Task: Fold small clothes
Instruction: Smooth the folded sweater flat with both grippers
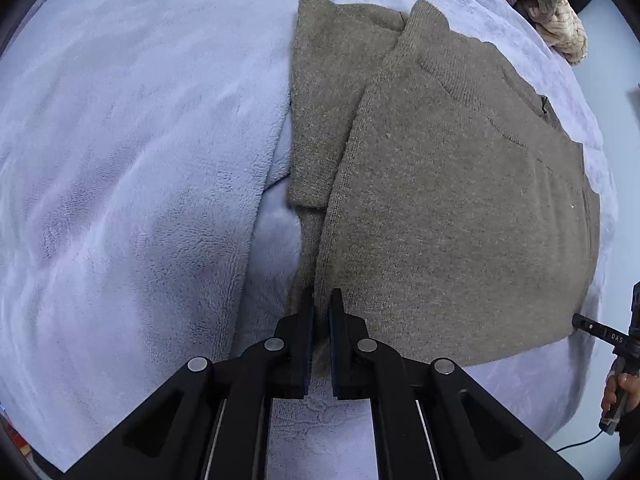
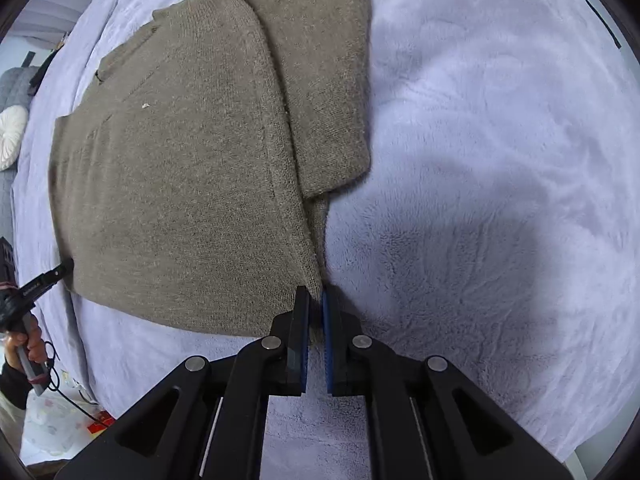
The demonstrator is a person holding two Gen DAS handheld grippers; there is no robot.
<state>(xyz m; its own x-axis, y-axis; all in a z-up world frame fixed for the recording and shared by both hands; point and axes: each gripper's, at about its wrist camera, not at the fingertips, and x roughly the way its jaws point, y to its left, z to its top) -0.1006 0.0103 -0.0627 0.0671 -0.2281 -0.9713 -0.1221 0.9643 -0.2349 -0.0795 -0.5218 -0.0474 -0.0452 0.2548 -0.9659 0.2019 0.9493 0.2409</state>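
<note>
A grey-brown knit sweater [image 1: 452, 200] lies flat on a pale lavender fleece blanket [image 1: 120, 160], one sleeve folded over the body. My left gripper [image 1: 321, 300] is shut on the sweater's bottom left corner. In the right wrist view the sweater [image 2: 180, 180] fills the left half. My right gripper [image 2: 316, 300] is shut on its bottom right corner. The right gripper's tip [image 1: 588, 326] shows at the sweater's far corner in the left wrist view. The left gripper's tip [image 2: 56, 276] shows at the opposite corner in the right wrist view.
A beige patterned cloth [image 1: 540, 4] lies at the blanket's far right edge. A white round cushion [image 2: 10, 136] sits on a grey seat at the left. Bare blanket [image 2: 500, 160] spreads to the right of the sweater. Floor clutter [image 2: 80, 420] shows below the bed edge.
</note>
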